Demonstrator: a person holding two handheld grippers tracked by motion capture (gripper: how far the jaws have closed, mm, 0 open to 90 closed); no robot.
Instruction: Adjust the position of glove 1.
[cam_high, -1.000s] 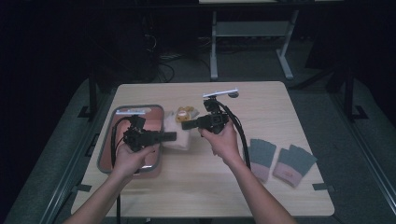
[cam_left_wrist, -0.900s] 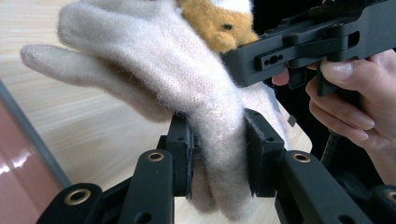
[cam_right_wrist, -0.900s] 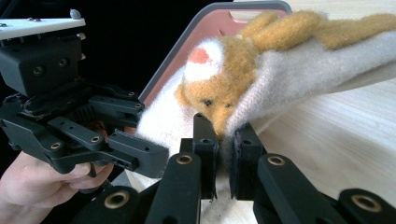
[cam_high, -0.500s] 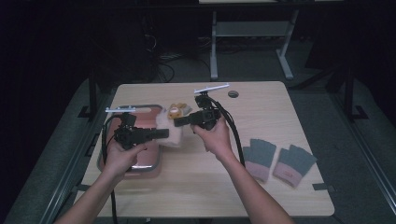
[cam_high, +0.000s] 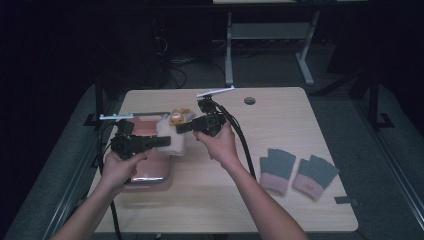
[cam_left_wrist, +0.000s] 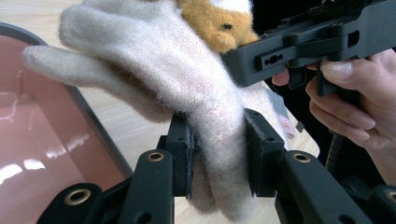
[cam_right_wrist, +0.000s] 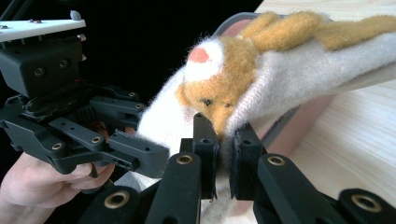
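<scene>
A cream woolly glove (cam_high: 171, 134) with a brown plush animal face (cam_right_wrist: 219, 88) hangs in the air over the right end of the pink tray (cam_high: 150, 179). Both grippers hold it. My left gripper (cam_high: 162, 142) is shut on the glove's cuff end (cam_left_wrist: 219, 140), its pads pressed into the wool. My right gripper (cam_high: 182, 127) is shut on the edge of the glove (cam_right_wrist: 299, 65) just under the animal face. In the left gripper view, the right gripper (cam_left_wrist: 289, 51) crosses the upper right. In the right gripper view, the left gripper (cam_right_wrist: 140, 154) sits at the left.
The pink tray (cam_left_wrist: 37, 140) with a metal rim lies at the table's left. Two grey gloves with pink cuffs (cam_high: 277, 170) (cam_high: 312, 176) lie flat at the right. A round hole (cam_high: 250, 100) sits near the table's far edge. Cables trail from both grippers.
Both hands have moved left and slightly up together, carrying the glove between them. Both grips are unchanged.
</scene>
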